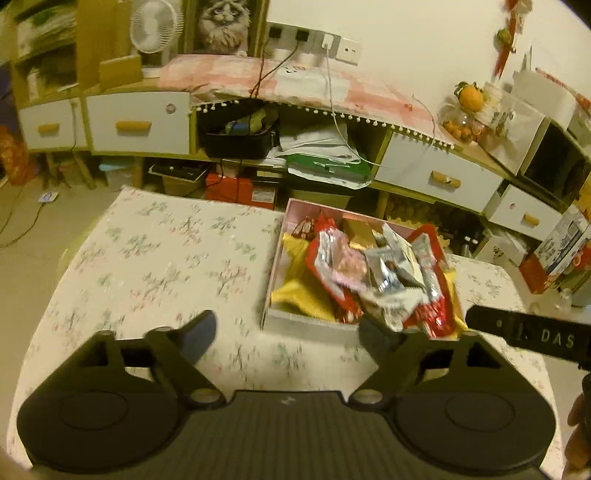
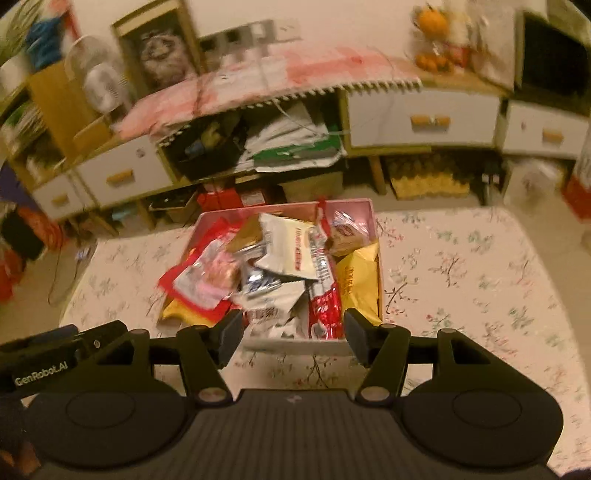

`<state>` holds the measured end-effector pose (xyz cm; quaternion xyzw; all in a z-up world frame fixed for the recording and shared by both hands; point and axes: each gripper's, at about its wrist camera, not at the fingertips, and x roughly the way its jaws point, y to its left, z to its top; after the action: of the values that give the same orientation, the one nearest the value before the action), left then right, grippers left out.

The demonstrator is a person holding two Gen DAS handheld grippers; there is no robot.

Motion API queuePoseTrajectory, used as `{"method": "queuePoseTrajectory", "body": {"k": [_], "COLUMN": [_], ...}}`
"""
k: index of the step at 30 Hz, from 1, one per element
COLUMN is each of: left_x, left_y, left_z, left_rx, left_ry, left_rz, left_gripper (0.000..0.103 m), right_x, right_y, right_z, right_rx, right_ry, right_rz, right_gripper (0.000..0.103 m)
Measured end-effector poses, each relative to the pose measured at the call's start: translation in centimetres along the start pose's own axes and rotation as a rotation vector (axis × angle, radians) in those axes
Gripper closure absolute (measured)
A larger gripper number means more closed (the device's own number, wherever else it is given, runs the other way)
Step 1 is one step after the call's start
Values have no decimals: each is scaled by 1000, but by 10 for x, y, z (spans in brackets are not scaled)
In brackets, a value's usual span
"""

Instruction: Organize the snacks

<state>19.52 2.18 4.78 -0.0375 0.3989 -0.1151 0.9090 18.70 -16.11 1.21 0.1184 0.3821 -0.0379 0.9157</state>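
Note:
A pink-walled box (image 1: pixel 275 280) full of snack packets (image 1: pixel 373 273) sits on a floral tablecloth (image 1: pixel 155 266). Red, silver, yellow and pink wrappers are piled in it. My left gripper (image 1: pixel 291 332) is open and empty, above the cloth just left of the box's near corner. In the right wrist view the box (image 2: pixel 371 214) lies straight ahead, with a white packet (image 2: pixel 284 247), a red packet (image 2: pixel 325 306) and a yellow packet (image 2: pixel 360 280) on top. My right gripper (image 2: pixel 293 334) is open and empty, above the box's near edge. The right gripper's body (image 1: pixel 528 332) shows in the left wrist view.
A low cabinet with white drawers (image 1: pixel 140 122) and a pink cloth top stands behind the table. It carries a fan (image 1: pixel 157 26), a cat picture (image 1: pixel 223 24) and oranges (image 1: pixel 471 96). Boxes and cables lie on the floor beneath it. Bare tablecloth lies right of the box (image 2: pixel 480 280).

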Motion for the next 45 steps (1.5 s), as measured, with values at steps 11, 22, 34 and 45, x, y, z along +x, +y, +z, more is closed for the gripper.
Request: {"method": "queuePoseTrajectory", "body": {"k": [11, 22, 34, 45], "left_x": [-55, -61, -62, -60], "left_y": [0, -9, -15, -14], "left_z": [-50, -66, -71, -71], "left_rx": [31, 110, 147, 140], "left_ry": [-59, -80, -84, -82], "left_rz": [70, 126, 143, 181], "left_gripper": [0, 0, 0, 0], "right_x": [-49, -59, -58, -59], "right_y": [17, 19, 14, 24], "right_z": [-35, -63, -75, -87], "right_rx": [-83, -135, -47, -71], "right_ry": [7, -34, 3, -18], "right_rz": [-11, 2, -3, -66], "right_gripper": [41, 0, 0, 0]}}
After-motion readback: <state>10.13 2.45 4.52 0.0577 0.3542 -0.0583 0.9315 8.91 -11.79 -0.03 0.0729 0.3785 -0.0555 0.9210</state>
